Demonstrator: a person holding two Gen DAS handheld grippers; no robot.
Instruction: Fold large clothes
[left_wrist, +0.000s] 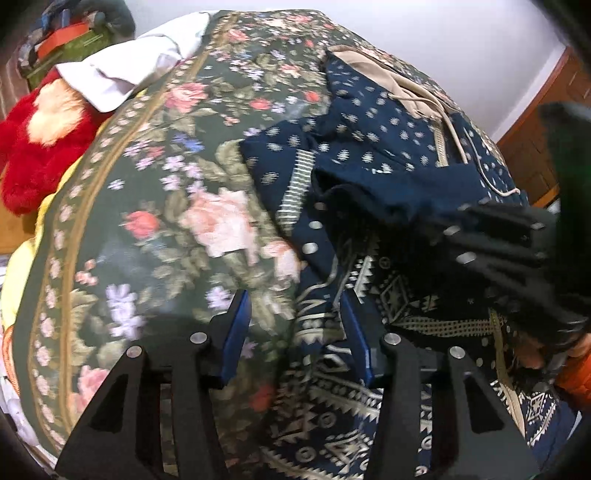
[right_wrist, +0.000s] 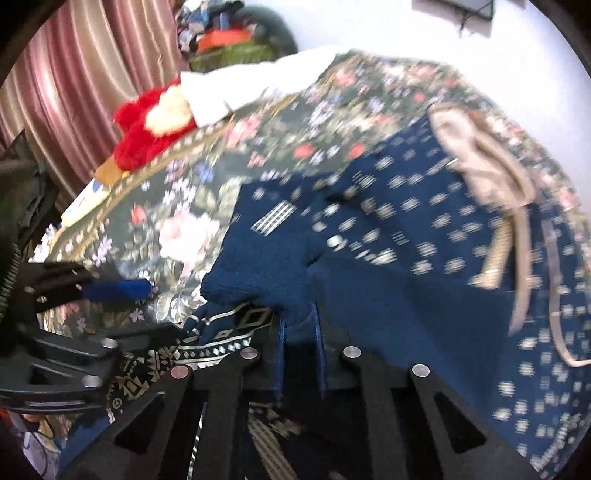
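A navy hoodie with white dots, a patterned hem and beige hood lining lies on the floral bedspread. It fills the right wrist view. My left gripper is open above the hoodie's left hem edge, its blue fingers apart. My right gripper is shut on a fold of the navy sleeve cuff. It shows in the left wrist view at the right. The left gripper shows in the right wrist view at the left.
A red plush toy and a white cloth lie at the bed's far left. A cluttered pile and a pink curtain stand behind. A wooden door is at the right.
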